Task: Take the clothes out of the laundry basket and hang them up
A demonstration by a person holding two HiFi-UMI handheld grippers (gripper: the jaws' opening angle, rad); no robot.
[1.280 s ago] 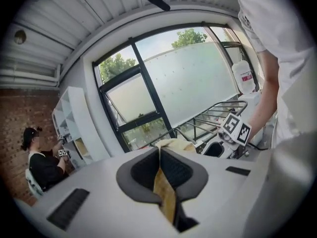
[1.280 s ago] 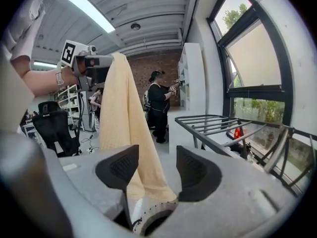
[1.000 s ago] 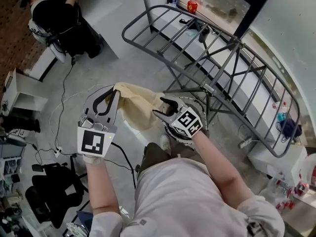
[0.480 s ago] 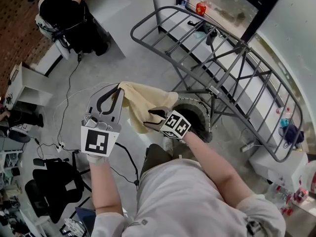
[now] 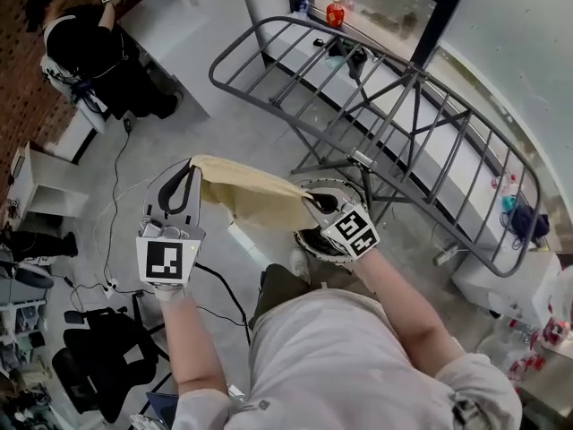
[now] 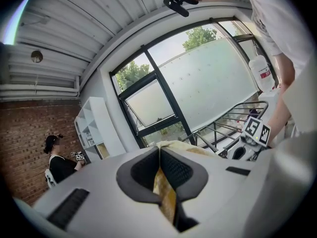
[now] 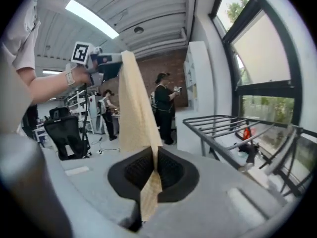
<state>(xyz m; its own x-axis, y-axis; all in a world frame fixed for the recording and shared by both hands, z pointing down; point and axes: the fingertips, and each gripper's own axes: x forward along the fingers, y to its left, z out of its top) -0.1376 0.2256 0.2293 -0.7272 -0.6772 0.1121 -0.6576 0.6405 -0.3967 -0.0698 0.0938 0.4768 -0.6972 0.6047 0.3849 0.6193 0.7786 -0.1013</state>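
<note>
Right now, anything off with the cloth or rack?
Nothing stands out. The cloth spans between the left gripper and right gripper, both jaws shut on its edges. The rack stands upright.

Looks like a lab-type office workspace, not a home: brick wall point(image 5: 16, 70) upper left, another person point(image 5: 85, 43) at a white desk point(image 5: 179, 16) up top, black office chair point(image 5: 98, 365) lower left, cables point(image 5: 115, 177) trailing over grey floor, left gripper view with white shelving point(image 6: 91, 128) beside tall dark-framed windows point(image 6: 198, 73) mid-frame.
</note>
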